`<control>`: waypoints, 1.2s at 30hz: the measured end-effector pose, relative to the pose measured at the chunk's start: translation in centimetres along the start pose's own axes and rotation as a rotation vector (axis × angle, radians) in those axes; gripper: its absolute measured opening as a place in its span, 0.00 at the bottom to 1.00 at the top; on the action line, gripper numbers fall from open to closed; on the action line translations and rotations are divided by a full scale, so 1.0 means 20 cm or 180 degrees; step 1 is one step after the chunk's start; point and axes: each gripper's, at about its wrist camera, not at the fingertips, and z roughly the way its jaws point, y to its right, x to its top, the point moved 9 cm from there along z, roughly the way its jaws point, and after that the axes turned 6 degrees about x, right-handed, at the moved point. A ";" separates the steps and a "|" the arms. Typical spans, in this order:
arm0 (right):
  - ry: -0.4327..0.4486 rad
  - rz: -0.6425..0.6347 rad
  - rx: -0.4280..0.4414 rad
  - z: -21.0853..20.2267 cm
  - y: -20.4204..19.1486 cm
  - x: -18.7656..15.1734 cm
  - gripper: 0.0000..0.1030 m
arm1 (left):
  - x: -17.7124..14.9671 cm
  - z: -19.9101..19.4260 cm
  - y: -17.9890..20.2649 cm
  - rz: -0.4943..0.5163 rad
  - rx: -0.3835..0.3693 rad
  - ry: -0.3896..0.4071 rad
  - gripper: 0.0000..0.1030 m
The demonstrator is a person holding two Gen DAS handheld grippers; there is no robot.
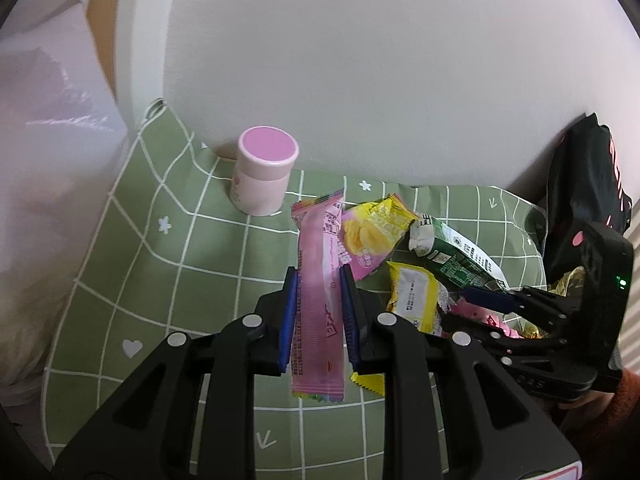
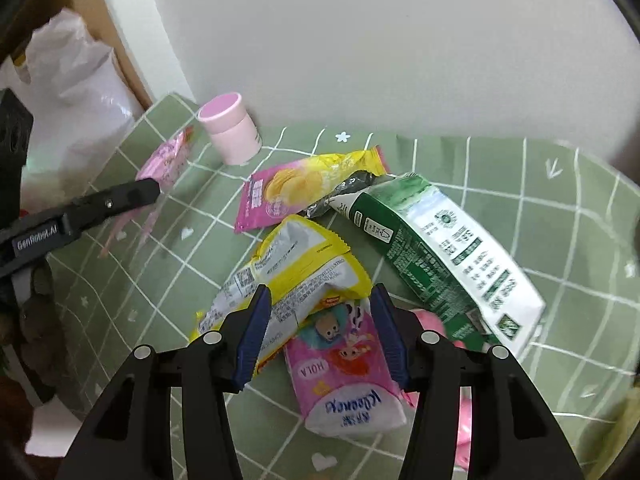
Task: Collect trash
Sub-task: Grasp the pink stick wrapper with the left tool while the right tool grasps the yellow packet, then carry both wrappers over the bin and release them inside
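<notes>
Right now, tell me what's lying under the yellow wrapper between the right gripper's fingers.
The yellow wrapper overlaps the top end of a pink tissue pack with cartoon figures. The green checked cloth lies underneath. Whatever else sits beneath the wrapper is covered.

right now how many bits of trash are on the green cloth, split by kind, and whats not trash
Snack wrappers: 3 – pink stick wrapper, pink-and-yellow chip bag, yellow-and-white wrapper
Cartons: 1 – green-and-white carton
Tissue packs: 1 – pink tissue pack
Not trash: 1 – pink lidded jar
Total: 6
</notes>
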 end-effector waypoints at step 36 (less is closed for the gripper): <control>0.1160 0.0204 -0.0527 -0.94 0.30 0.02 0.11 | 0.25 -0.22 0.71 0.0721 -0.0848 0.0442 0.18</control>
